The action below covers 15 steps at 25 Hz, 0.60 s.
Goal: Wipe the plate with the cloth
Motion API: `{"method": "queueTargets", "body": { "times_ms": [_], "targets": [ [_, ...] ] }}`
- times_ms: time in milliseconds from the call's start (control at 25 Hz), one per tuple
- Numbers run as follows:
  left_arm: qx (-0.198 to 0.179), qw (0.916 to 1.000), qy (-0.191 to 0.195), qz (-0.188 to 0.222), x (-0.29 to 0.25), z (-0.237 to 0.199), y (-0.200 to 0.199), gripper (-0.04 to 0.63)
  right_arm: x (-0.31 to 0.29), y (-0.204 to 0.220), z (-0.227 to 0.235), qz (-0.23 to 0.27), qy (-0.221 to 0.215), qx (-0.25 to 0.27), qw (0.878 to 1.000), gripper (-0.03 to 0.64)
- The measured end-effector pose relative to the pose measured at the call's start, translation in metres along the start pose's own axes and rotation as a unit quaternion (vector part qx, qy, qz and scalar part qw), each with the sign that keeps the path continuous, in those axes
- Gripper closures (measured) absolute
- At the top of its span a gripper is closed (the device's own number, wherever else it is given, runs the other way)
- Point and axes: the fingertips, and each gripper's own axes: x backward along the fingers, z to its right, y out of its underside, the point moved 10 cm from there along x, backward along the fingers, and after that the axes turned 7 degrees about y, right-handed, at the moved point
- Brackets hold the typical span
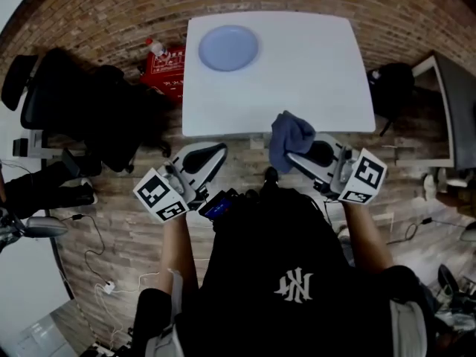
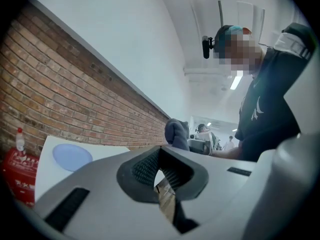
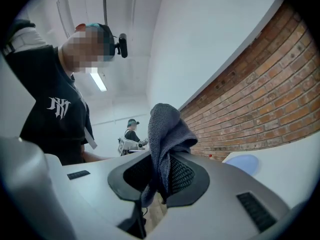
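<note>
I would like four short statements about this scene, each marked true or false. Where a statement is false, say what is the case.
1. The right gripper is shut on the cloth. True.
2. The cloth lies on the plate. False: the plate is bare, and the cloth is clamped in the right gripper.
3. The left gripper is shut and holds nothing. True.
4. The plate sits at the middle of the table. False: in the head view it lies near the table's far left corner.
</note>
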Motion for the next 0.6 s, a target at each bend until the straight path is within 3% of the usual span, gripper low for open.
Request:
{"method": "queueTargets", "body": {
  "times_ms": [360, 600],
  "targets": [
    [0.068, 0.9976, 0.0, 0.009, 0.065, 0.035, 0.061, 0.594, -0.009, 0.035, -0.059, -0.04, 0.012, -0.025, 0.999, 0.534],
    [0.052, 0.9985, 0.018, 0.002, 0.065, 0.065, 0.074, 0.594, -0.003, 0.052, -0.082, -0.047, 0.005, -0.005, 0.999, 0.534]
  ]
}}
